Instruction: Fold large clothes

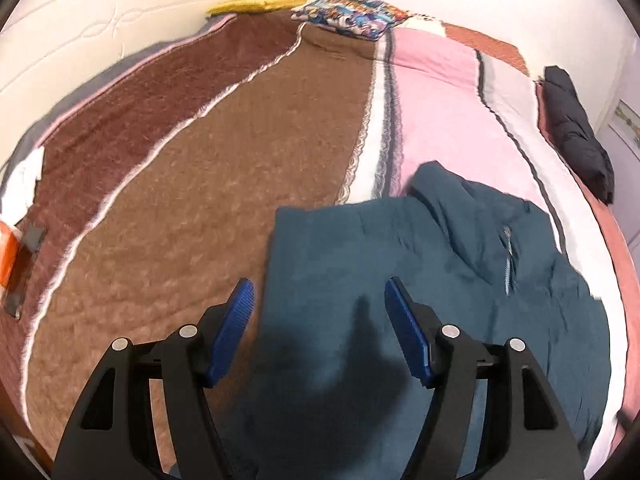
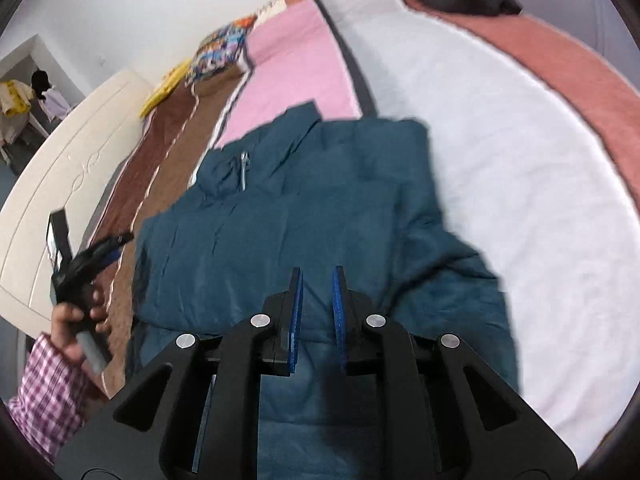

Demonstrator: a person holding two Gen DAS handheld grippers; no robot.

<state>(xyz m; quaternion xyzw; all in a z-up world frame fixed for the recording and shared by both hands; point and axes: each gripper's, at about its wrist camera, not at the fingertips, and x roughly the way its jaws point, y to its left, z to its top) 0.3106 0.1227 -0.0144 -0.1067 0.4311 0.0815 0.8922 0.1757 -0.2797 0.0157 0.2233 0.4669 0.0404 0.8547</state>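
Note:
A dark teal zip-up jacket (image 1: 432, 264) lies on the bed, partly folded, with its collar and zipper (image 1: 509, 260) toward the far side. My left gripper (image 1: 320, 292) is open wide and empty, just above the jacket's left edge. My right gripper (image 2: 317, 280) hovers over the jacket (image 2: 304, 208) near its middle; its blue pads stand a narrow gap apart with nothing between them. The left gripper also shows in the right wrist view (image 2: 102, 250), held in a hand at the jacket's left side.
The bed carries a brown blanket (image 1: 224, 184) on the left and a pink, white and grey striped cover (image 1: 436, 92) on the right. A black garment (image 1: 576, 132) lies at the far right edge. A patterned pillow (image 1: 352, 14) and yellow item (image 1: 256, 2) sit by the headboard.

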